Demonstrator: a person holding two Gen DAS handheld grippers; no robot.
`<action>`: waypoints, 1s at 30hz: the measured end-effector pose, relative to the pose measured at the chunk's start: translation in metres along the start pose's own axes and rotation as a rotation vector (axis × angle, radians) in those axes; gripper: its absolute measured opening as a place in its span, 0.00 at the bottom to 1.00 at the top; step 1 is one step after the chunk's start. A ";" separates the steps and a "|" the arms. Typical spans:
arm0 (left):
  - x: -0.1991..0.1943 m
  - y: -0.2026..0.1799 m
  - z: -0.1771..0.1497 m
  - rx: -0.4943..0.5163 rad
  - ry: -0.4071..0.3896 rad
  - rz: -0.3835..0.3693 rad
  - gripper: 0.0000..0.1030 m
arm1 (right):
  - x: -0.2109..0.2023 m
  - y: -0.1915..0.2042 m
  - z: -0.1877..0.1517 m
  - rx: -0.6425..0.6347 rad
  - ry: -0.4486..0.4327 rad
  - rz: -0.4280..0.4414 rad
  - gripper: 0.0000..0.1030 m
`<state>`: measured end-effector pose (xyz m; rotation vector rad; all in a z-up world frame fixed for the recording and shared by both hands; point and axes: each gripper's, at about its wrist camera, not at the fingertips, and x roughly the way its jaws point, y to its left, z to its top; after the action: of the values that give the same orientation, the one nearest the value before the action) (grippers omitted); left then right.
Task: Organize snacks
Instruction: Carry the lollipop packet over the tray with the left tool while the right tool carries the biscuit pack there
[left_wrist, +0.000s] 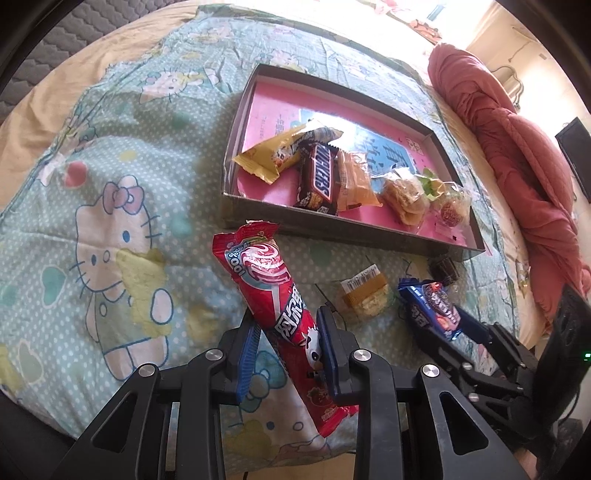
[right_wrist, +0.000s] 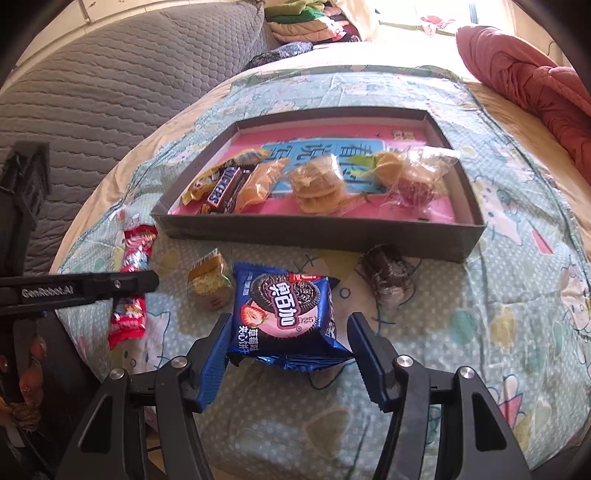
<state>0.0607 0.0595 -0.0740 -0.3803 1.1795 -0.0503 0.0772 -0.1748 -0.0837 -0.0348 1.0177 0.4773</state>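
Snack sorting, partly complete. The shallow grey cardboard tray with pink lining (right_wrist: 436, 240) on the cartoon-print bedsheet (left_wrist: 110, 166) already holds about six wrapped snacks. The left gripper (left_wrist: 286, 341) grips a long red candy wrapper (left_wrist: 273, 291), lifted near the tray. The right gripper (right_wrist: 288, 343) clasps a blue sandwich-biscuit packet (right_wrist: 284, 314). A small yellow-wrapped cake (right_wrist: 210, 284) and a dark wrapped roll (right_wrist: 386, 278) remain on the sheet.

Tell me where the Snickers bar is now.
The Snickers bar lies inside the grey tray, toward its left end in both views, between a yellow packet and an orange-wrapped snack.
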 end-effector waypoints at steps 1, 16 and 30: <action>-0.001 0.000 0.001 0.001 -0.004 -0.001 0.31 | 0.002 0.001 -0.001 -0.004 0.008 0.000 0.61; -0.011 -0.020 0.008 0.086 -0.069 0.014 0.31 | 0.028 0.012 0.005 -0.096 0.012 -0.015 0.62; -0.023 -0.029 0.012 0.120 -0.125 0.007 0.31 | -0.012 -0.012 0.015 0.052 -0.100 0.152 0.60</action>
<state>0.0671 0.0412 -0.0408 -0.2698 1.0486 -0.0893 0.0891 -0.1866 -0.0686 0.1122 0.9383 0.5850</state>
